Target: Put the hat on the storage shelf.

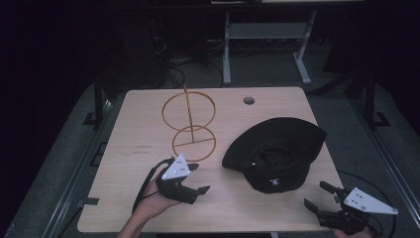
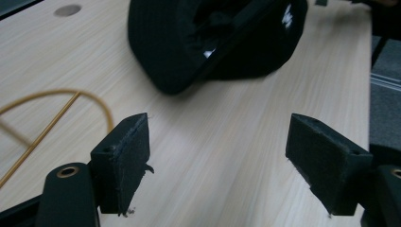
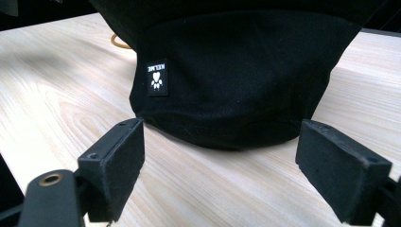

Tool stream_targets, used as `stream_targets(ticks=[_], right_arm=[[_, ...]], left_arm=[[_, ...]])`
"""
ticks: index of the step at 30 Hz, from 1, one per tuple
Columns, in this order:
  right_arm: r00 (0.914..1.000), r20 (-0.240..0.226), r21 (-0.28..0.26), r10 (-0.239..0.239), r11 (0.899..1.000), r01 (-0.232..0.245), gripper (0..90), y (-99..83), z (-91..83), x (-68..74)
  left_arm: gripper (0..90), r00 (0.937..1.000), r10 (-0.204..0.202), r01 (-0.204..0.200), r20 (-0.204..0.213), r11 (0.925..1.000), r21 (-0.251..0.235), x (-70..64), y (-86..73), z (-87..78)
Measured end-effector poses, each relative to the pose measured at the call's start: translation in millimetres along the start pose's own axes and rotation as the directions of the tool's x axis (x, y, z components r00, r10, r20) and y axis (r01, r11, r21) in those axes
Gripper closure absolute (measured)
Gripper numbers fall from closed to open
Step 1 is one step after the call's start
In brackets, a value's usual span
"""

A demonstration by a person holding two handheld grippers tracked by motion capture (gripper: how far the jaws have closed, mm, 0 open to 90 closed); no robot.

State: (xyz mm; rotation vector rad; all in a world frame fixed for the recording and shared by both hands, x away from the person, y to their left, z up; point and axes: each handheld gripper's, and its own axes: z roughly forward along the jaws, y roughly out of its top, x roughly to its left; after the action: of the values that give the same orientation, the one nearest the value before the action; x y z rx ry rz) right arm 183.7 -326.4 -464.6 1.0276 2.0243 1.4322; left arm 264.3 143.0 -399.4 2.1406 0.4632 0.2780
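Dim room, table [image 1: 148, 198] lit from above; soft shadows; gripper views slightly blurred at edges.

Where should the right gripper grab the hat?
Judging by its pose: the hat lies upside down, crown on the table, brim up. The right gripper, open, faces the crown wall; better to pinch the raised brim edge from the right, where fabric is thin.

Left gripper [image 1: 196, 178] was held in an upturned hand [image 1: 151, 201], jaws spread wide; right gripper [image 1: 317, 196], seemingly lower, was likewise held parted.
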Motion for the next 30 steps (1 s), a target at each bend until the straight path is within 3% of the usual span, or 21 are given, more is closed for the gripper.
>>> stream_targets(ticks=[11,17,24,30], right_arm=[[1.0000,0.006,-0.022,0.007,1.000,-0.007,16.0,0.0,-5.1,-1.1],[0.9999,0.004,-0.028,0.013,1.000,-0.013,16.0,0.0,-6.3,-1.4],[0.9999,0.002,-0.030,0.011,0.999,-0.011,16.0,-0.6,-6.0,-1.7],[0.9999,-0.002,-0.026,0.013,1.000,-0.013,16.0,-0.8,-5.0,-1.4]], left_arm=[[22.7,0.9960,0.069,-0.069,0.056,0.9976,0.008,-8.3,34.5,28.4],[24.5,0.9932,0.084,-0.085,0.081,0.9964,0.009,-10.2,45.9,45.2],[31.5,0.9875,0.119,-0.122,0.103,0.9923,0.021,-14.8,62.1,69.7],[43.5,0.9822,0.143,-0.150,0.122,0.9872,0.053,-16.0,69.1,85.8]])
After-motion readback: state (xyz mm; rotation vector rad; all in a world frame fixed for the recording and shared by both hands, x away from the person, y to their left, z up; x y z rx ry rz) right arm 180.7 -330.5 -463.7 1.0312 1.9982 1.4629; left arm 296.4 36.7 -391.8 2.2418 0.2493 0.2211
